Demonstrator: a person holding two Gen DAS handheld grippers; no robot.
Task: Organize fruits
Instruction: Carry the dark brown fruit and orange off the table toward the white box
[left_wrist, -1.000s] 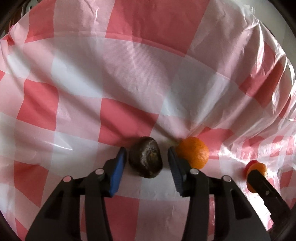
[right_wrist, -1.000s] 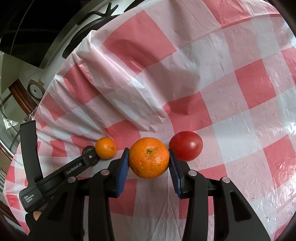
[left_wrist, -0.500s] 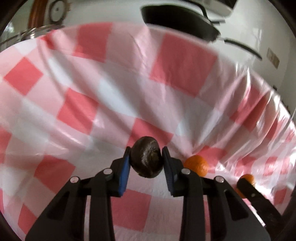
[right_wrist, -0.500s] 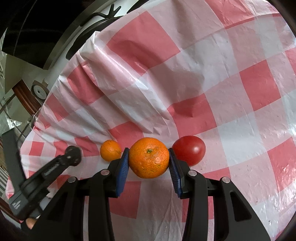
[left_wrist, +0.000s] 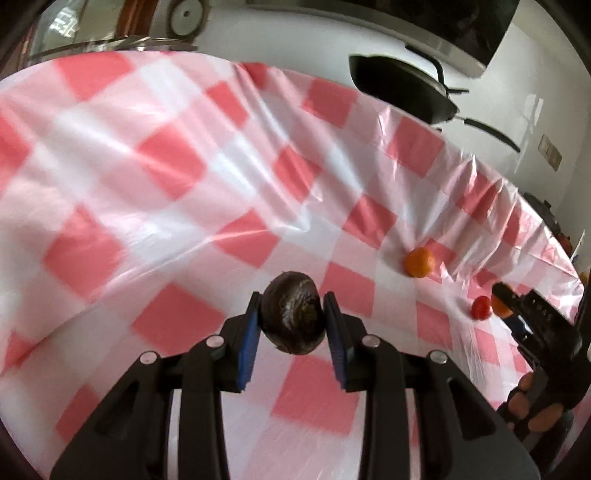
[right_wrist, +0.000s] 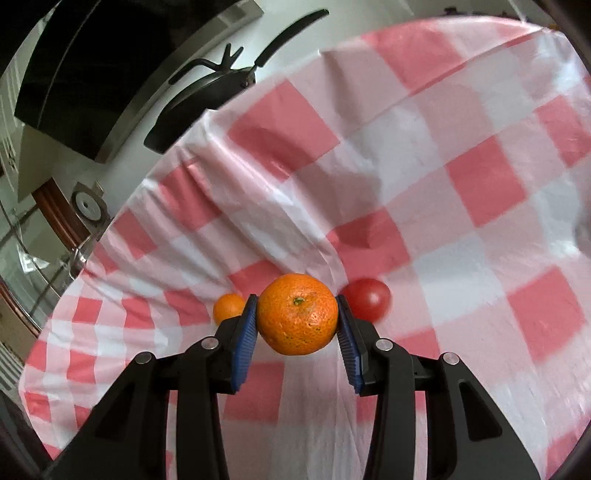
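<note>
The left tongs clamp a dark fruit above the table; the right tongs grip a tangerine, a small orange and a tomato lying just behind it; a wrinkled red-and-white checked cloth covers the table; beyond its edge, a black pan by a white wall.

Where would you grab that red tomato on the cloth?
Across the tomato's widest middle, one pad on each side, coming from above: it is round and smooth, sits alone on the cloth, and its top is clear. Probably gently, since tomatoes bruise.
</note>
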